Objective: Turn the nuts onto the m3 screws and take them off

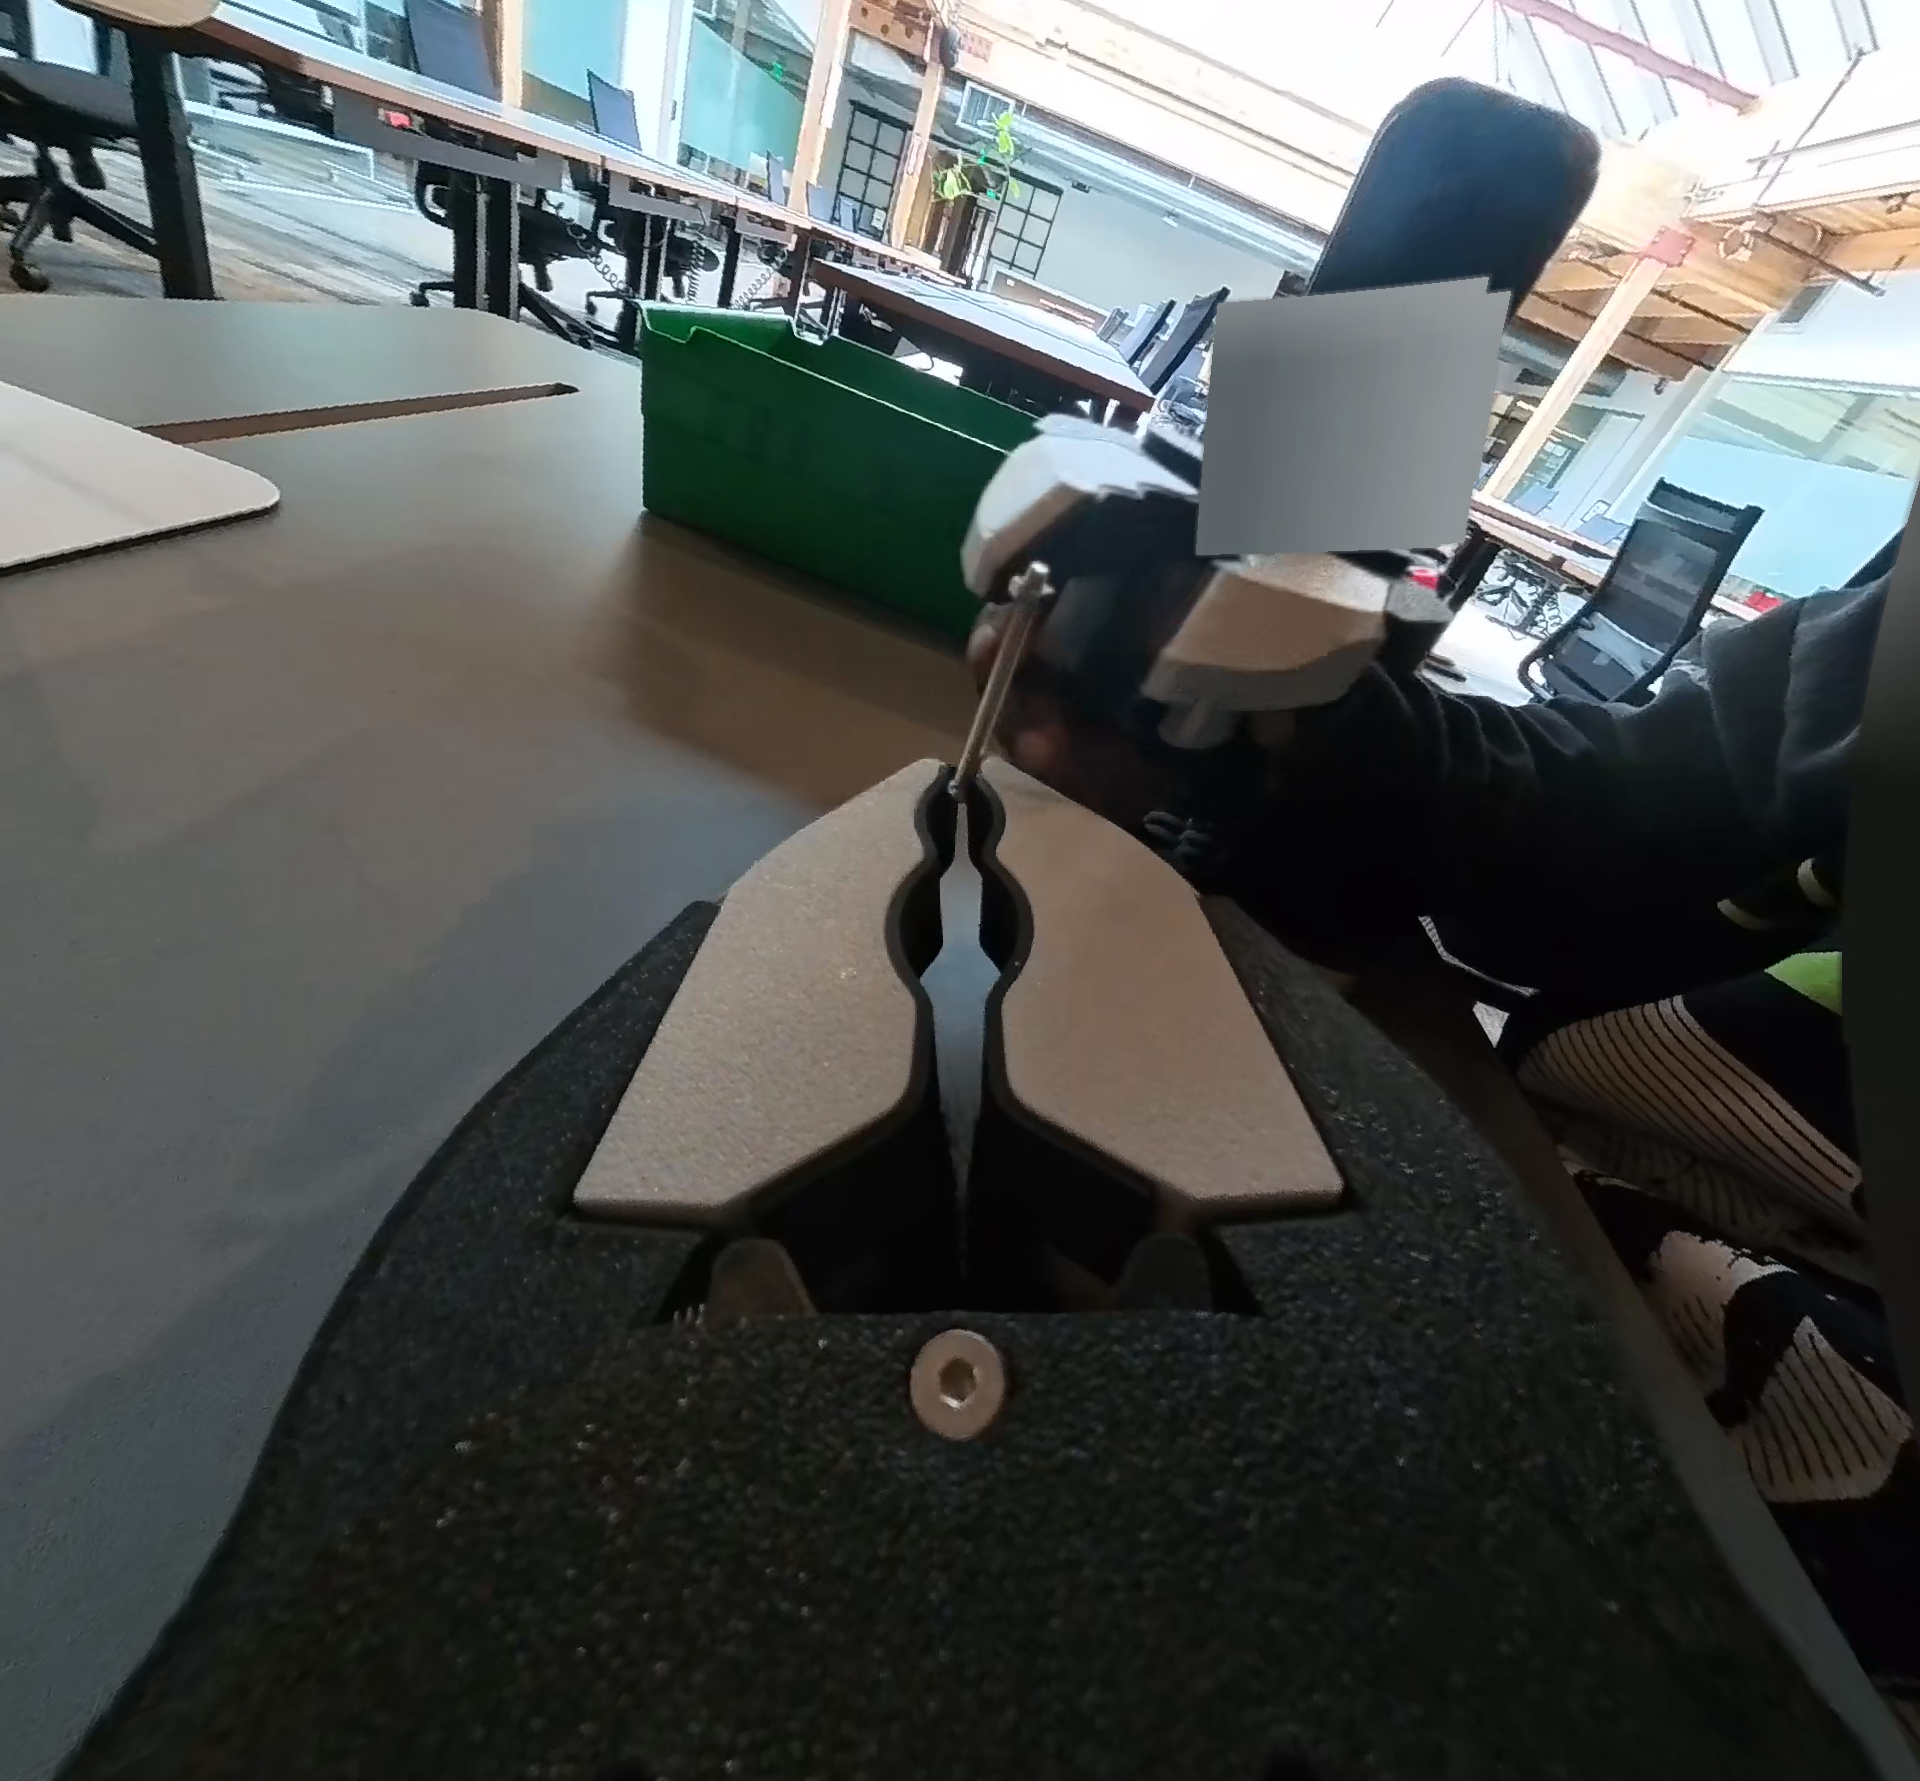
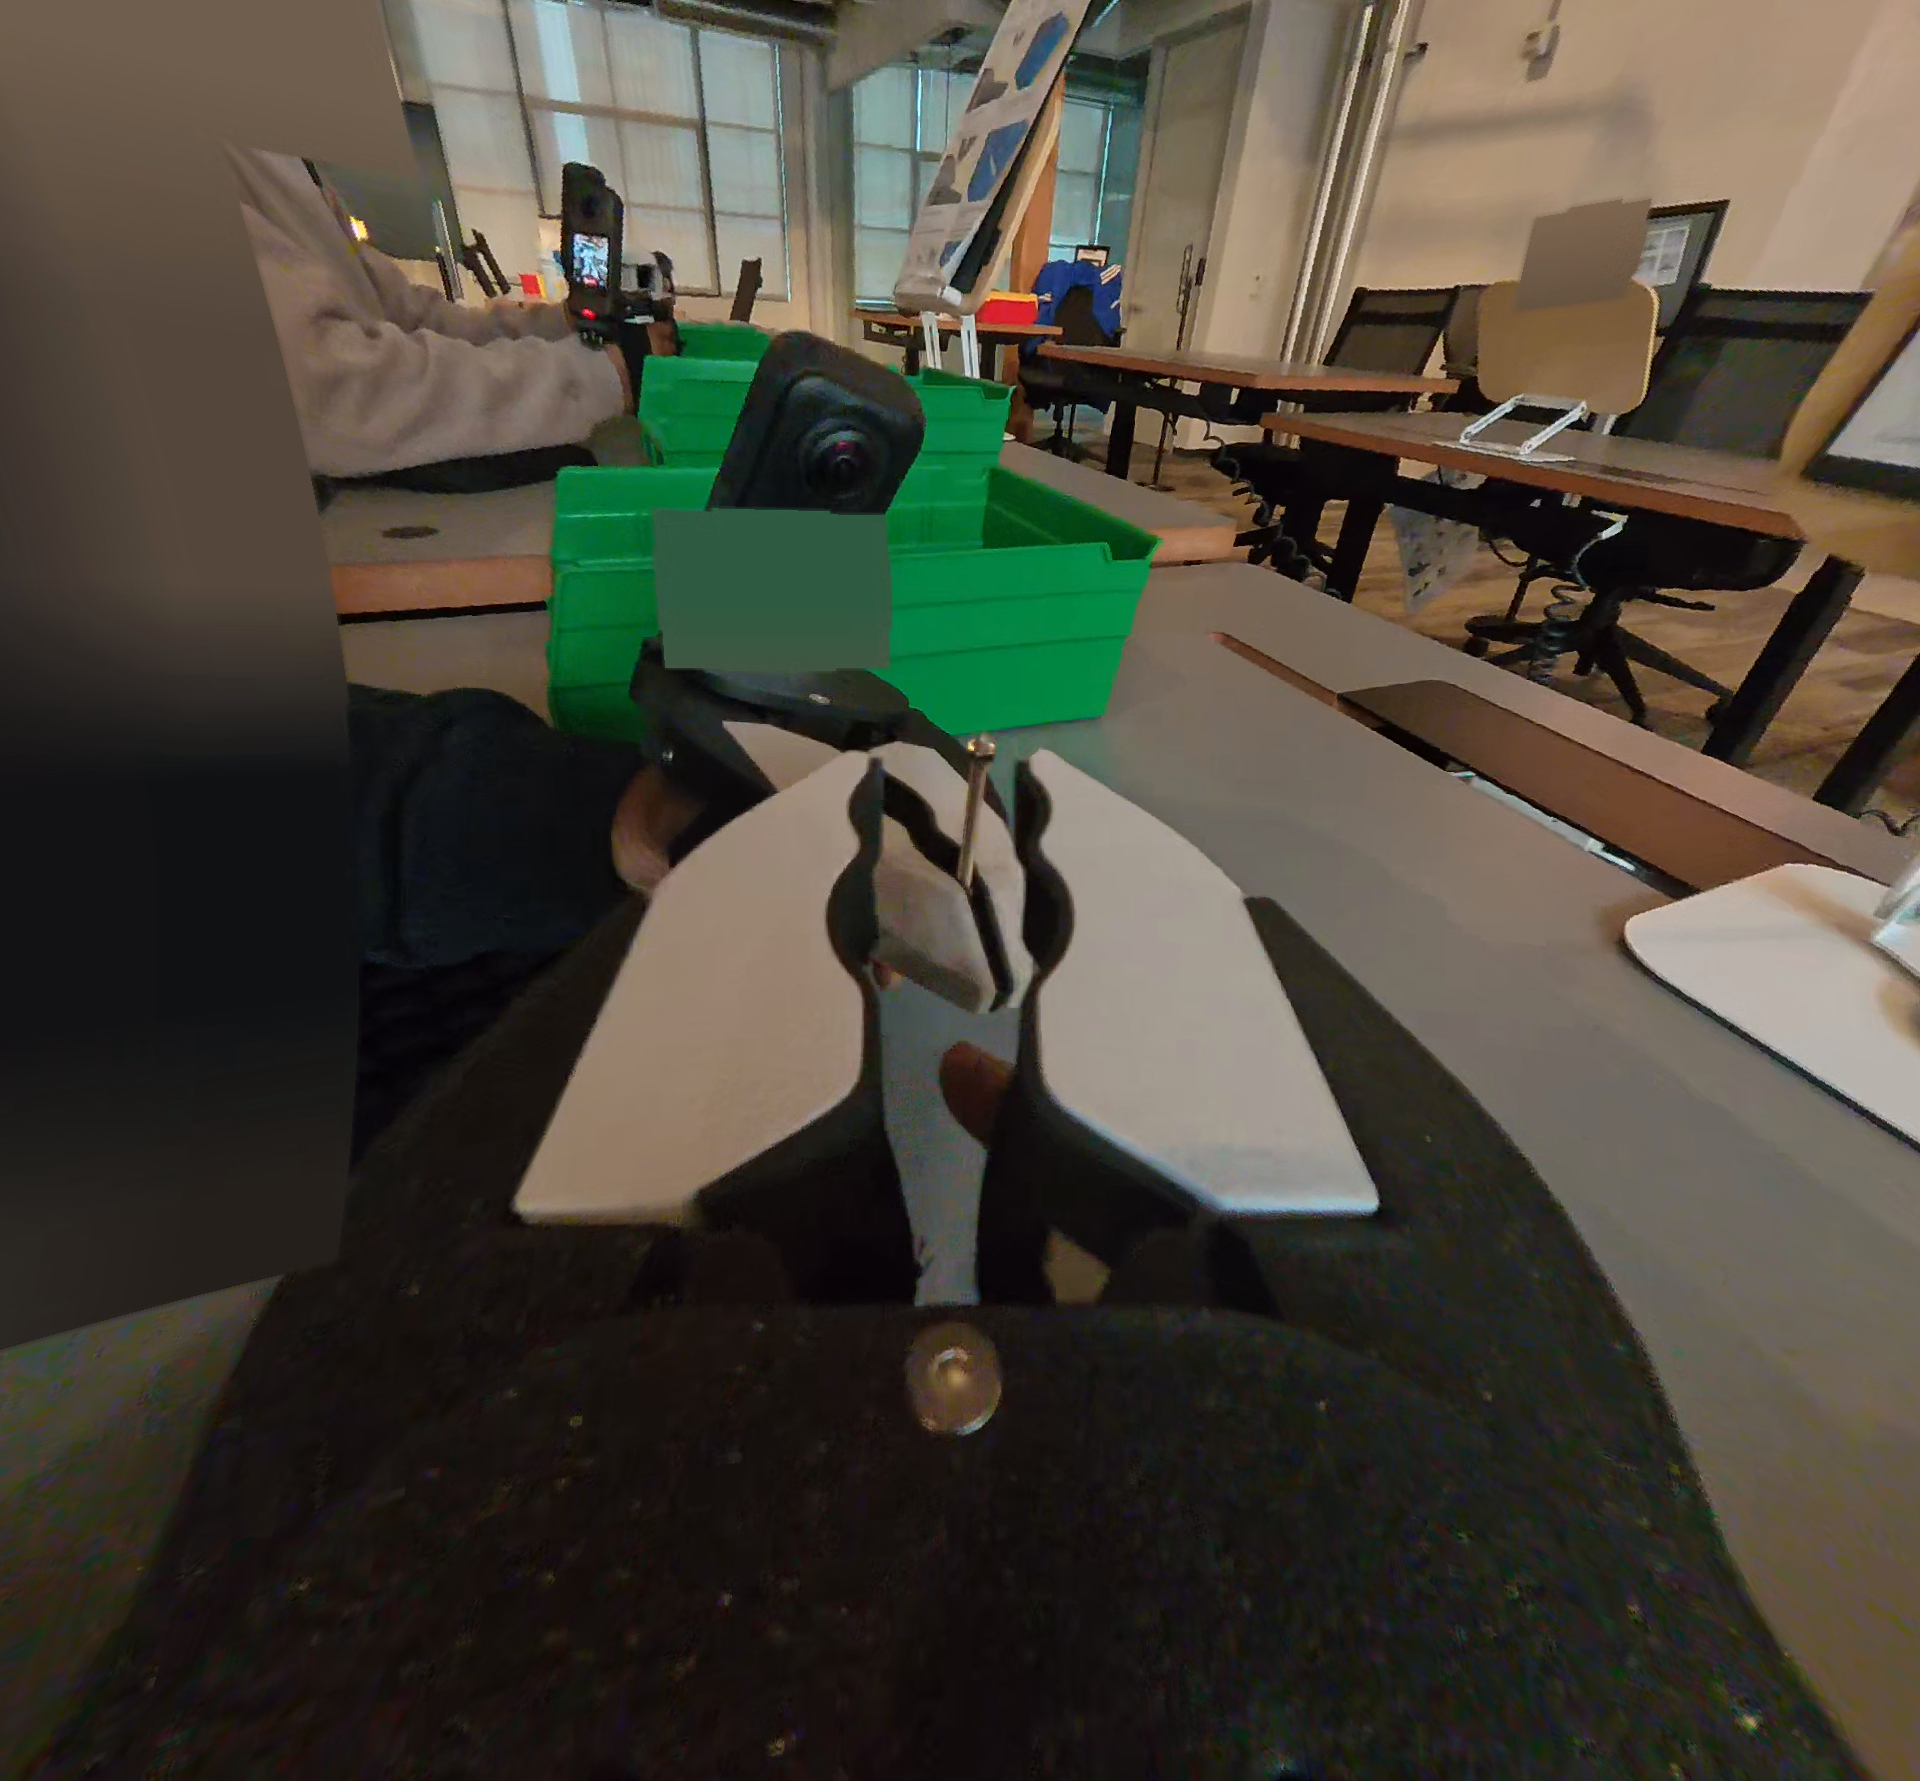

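Left wrist view. The left gripper has its two grey fingers brought together at the tips, pinching the lower end of a thin steel screw. The screw rises from the fingertips, tilted up and to the right, and ends in a small nut near its top. Just beyond that top end stands the right gripper, its fingers spread, one to the left of the nut and one farther right and lower; neither pad presses on the screw. A dark sleeve reaches in from the right behind it. A green bin sits farther off on the dark table, and a white mat lies at the far left.

Right wrist view. The right gripper is held moderately open. The screw stands nearly upright in the gap, nearer the right finger than the left, with clear space on both sides; the nut sits at its top, level with the fingertips. The left gripper comes in from the far left and clamps the base of the screw below. Stacked green bins stand behind on the grey table, and a white mat lies to the right.
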`<state>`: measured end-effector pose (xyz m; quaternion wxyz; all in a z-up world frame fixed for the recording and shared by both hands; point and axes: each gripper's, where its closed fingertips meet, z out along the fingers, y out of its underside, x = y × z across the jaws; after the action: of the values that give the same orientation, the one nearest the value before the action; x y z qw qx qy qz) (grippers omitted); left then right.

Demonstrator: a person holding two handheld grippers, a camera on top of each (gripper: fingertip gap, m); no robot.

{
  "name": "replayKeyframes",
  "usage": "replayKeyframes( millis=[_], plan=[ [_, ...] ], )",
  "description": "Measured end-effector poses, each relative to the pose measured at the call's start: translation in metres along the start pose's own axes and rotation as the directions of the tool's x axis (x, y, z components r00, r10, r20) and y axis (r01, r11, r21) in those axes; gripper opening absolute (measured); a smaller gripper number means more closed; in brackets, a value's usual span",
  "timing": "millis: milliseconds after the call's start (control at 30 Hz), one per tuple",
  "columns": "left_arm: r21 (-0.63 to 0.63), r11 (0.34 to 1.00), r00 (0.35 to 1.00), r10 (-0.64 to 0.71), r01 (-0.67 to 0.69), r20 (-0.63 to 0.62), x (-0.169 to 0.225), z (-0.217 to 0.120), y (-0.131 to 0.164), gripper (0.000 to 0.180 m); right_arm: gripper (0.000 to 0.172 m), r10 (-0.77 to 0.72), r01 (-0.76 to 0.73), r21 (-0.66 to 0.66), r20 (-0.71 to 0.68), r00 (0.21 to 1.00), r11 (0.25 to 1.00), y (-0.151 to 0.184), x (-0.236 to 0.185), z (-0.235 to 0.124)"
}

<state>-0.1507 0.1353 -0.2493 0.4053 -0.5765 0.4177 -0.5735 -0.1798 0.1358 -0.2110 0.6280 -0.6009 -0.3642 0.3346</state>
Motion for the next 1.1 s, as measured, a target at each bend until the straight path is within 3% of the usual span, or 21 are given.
replayKeyframes(
  millis=[267,400,500,833,1100],
  plan=[
    [-0.006,1.000,1.000,-0.002,0.002,-0.008,0.001,0.001,0.001,0.001,0.028,-0.018,0.018,0.000,0.021,1.000,1.000,-0.001,-0.004,0.006],
    [0.012,1.000,1.000,-0.007,0.007,0.015,-0.003,-0.002,-0.002,0.001,0.007,-0.015,0.015,-0.001,0.007,1.000,1.000,-0.002,-0.002,-0.001],
    [0.011,1.000,1.000,-0.007,0.007,0.013,-0.003,-0.002,-0.002,0.001,0.005,0.005,-0.005,0.022,-0.006,1.000,1.000,-0.006,0.001,-0.006],
    [0.003,1.000,1.000,-0.003,0.003,-0.003,0.000,0.000,0.000,0.001,0.027,-0.029,0.029,0.004,-0.008,1.000,1.000,-0.001,0.000,0.003],
    [-0.006,1.000,1.000,0.000,0.000,-0.013,0.002,0.001,0.001,0.001,0.028,-0.044,0.044,0.003,0.011,0.999,0.999,-0.001,-0.003,0.006]
  ],
)
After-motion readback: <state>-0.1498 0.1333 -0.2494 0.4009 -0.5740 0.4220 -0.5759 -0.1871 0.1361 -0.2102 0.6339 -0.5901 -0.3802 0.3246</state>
